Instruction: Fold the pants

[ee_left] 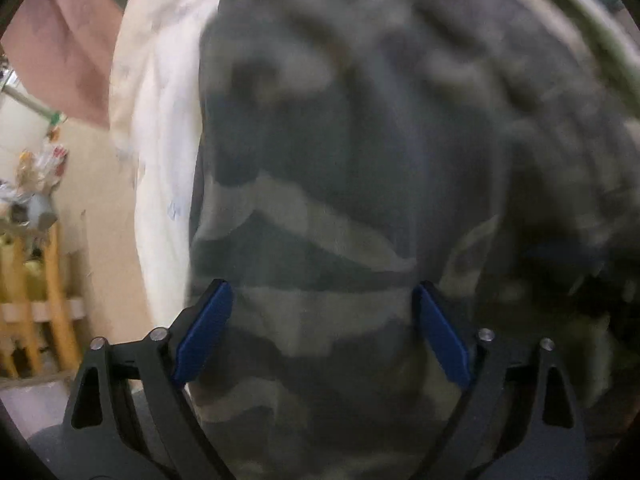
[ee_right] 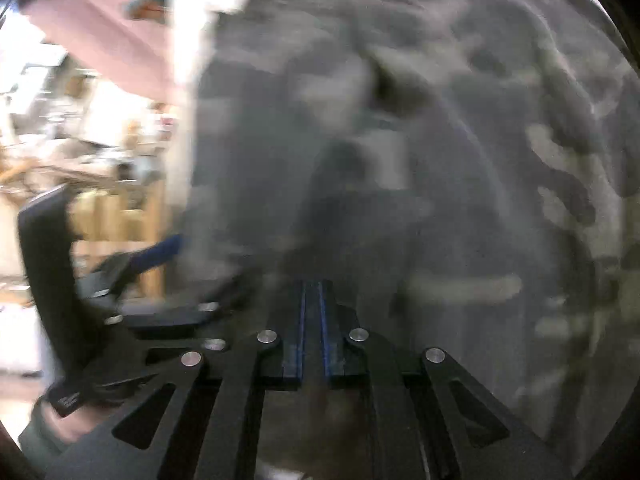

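My left claw [ee_left: 323, 292] stands wide apart above the camouflage pants [ee_left: 340, 168], its blue pads [ee_left: 208, 328] clear of the cloth, gripping nothing. My right claw [ee_right: 312, 292] is drawn together, pads nearly meeting; blur keeps me from telling whether a fold of cloth is pinched between them. The pants lie spread below both claws, on a white sheet [ee_left: 160, 152] that shows along their left edge.

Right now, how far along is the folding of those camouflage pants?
Hard to say; both views are blurred. The camouflage pants lie rumpled on a white sheet, with no neat fold visible. The left gripper hangs open above them; the right gripper is shut, seemingly on nothing. Most folding looks left.
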Available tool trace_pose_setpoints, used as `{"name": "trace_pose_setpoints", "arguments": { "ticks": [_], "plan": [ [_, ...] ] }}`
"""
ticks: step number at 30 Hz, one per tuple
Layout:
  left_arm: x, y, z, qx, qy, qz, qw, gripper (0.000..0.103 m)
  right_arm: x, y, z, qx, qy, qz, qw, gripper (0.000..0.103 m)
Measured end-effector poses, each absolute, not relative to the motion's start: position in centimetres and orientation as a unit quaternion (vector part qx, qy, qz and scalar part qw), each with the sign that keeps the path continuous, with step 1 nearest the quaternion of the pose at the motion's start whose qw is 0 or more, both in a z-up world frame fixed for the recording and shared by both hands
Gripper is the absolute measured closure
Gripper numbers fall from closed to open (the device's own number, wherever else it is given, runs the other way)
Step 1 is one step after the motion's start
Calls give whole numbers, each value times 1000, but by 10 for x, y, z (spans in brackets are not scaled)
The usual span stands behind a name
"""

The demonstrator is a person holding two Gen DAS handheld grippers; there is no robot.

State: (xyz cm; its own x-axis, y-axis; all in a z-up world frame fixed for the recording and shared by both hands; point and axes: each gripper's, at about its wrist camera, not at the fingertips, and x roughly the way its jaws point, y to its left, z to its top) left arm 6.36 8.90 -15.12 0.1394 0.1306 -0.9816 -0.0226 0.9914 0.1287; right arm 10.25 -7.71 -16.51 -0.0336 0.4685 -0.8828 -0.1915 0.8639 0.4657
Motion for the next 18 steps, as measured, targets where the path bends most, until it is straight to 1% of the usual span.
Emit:
{"name": "trace_pose_setpoints", "arguments": {
  "ticks": [1, 2, 3, 6, 8, 9, 13, 15, 18],
  "plan": [
    [62, 96, -154, 43, 655, 60, 752, 16, 105, -83, -171, 87, 676, 210, 700, 103],
    [60, 105, -152, 53, 647, 73, 757, 15, 105, -93, -174, 91, 673, 194, 708, 103],
    [58, 110, -150, 53, 643, 81, 759, 8, 104, -103, -175, 102, 670, 184, 711, 103],
    [53, 126, -154, -4, 648, 90, 756, 7, 98, -111, -178, 116, 672, 198, 705, 103],
    [51, 128, -149, -23, 648, 95, 755, 7, 96, -109, -179, 129, 690, 212, 680, 102],
    [49, 127, -144, -26, 646, 95, 757, 8, 96, -107, -175, 146, 692, 225, 670, 95],
    [50, 122, -107, -27, 608, 83, 789, 8, 102, -97, -140, 160, 664, 276, 676, 95],
    [67, 118, -92, -35, 588, 70, 805, 8, 113, -90, -133, 160, 654, 283, 683, 95],
    [110, 105, -97, -14, 599, 39, 799, 8, 137, -74, -147, 130, 666, 278, 680, 95]
  ]
}}
